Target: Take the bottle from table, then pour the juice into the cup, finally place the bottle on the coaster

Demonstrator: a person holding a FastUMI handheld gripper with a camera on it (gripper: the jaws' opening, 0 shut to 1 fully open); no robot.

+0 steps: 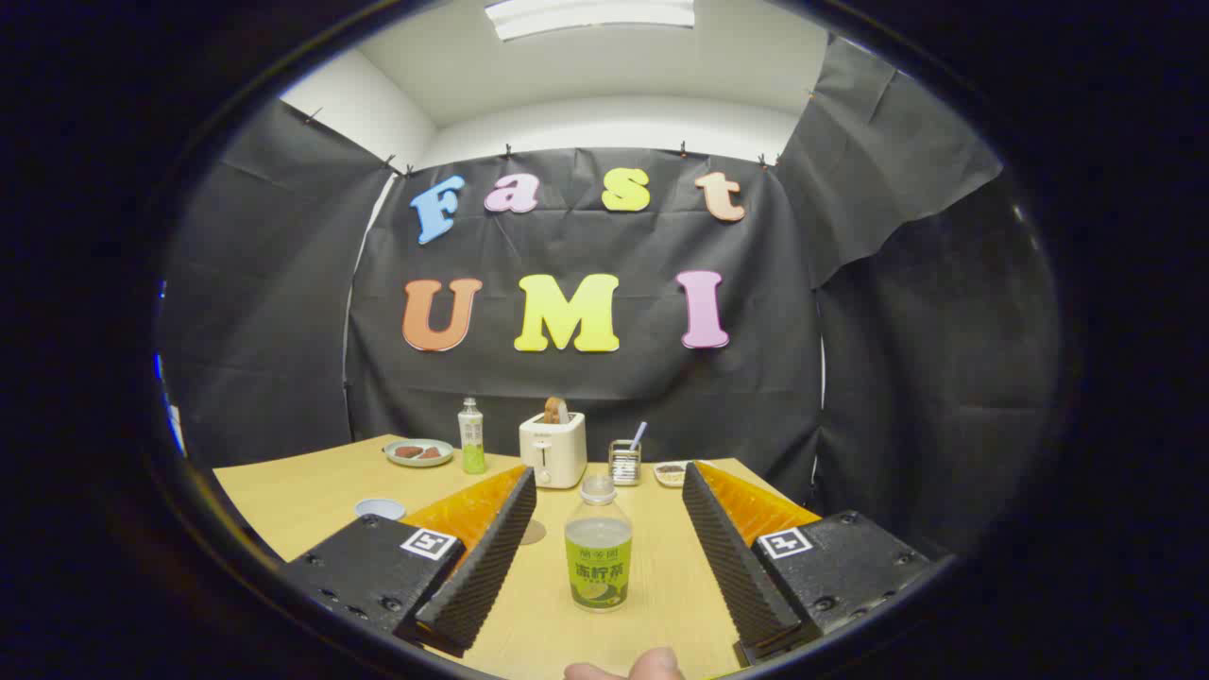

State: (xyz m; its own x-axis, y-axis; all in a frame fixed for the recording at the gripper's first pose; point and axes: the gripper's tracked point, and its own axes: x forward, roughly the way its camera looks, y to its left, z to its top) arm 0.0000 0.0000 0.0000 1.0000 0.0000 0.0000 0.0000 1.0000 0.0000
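Note:
A small clear bottle (598, 557) with a green label and a pale cap stands upright on the wooden table (302, 501). It sits between my two fingers, touching neither. My gripper (607, 474) is open, one finger on each side of the bottle with wide gaps. Left of the left finger stands a low pale cup (380, 508), partly hidden by that finger. A round flat coaster (533, 531) peeks out beside the left finger's inner edge, just behind and left of the bottle.
Along the back of the table stand a second green-labelled bottle (471, 436), a plate with food (418, 452), a white toaster (553, 449), a small metal rack with a spoon (624, 461) and a small dish (670, 472). A person's fingertip (652, 664) shows below the bottle.

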